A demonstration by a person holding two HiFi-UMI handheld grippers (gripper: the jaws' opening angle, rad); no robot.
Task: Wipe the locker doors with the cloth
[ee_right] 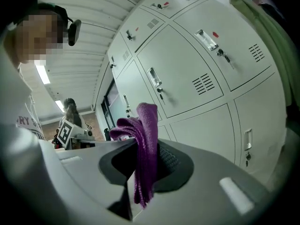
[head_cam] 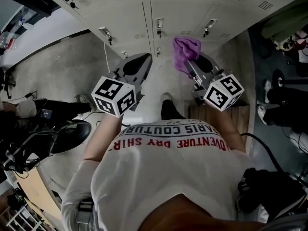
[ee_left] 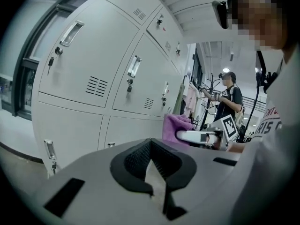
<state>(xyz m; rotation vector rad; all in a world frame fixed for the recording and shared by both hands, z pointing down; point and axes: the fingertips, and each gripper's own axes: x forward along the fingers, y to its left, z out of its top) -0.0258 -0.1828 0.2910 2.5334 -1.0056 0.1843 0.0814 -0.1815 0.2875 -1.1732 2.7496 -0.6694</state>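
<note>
Grey locker doors (head_cam: 183, 13) with handles and keys fill the wall ahead, seen too in the left gripper view (ee_left: 84, 64) and the right gripper view (ee_right: 187, 64). A purple cloth (ee_right: 146, 125) stands up between the jaws of my right gripper (ee_right: 145, 146), which is shut on it. In the head view the cloth (head_cam: 185, 49) sits at the tip of the right gripper (head_cam: 189, 61), close in front of the lower doors; I cannot tell if it touches them. My left gripper (head_cam: 143, 57) hangs beside it, shut and empty (ee_left: 150, 143). The cloth (ee_left: 174, 124) shows to its right.
A second person (ee_left: 229, 102) stands further along the locker row by a coat rack. A wooden crate (head_cam: 221, 115) is at my right foot, a black chair (head_cam: 67, 134) and cables at my left. A green garment (ee_right: 262, 18) hangs at the lockers' right end.
</note>
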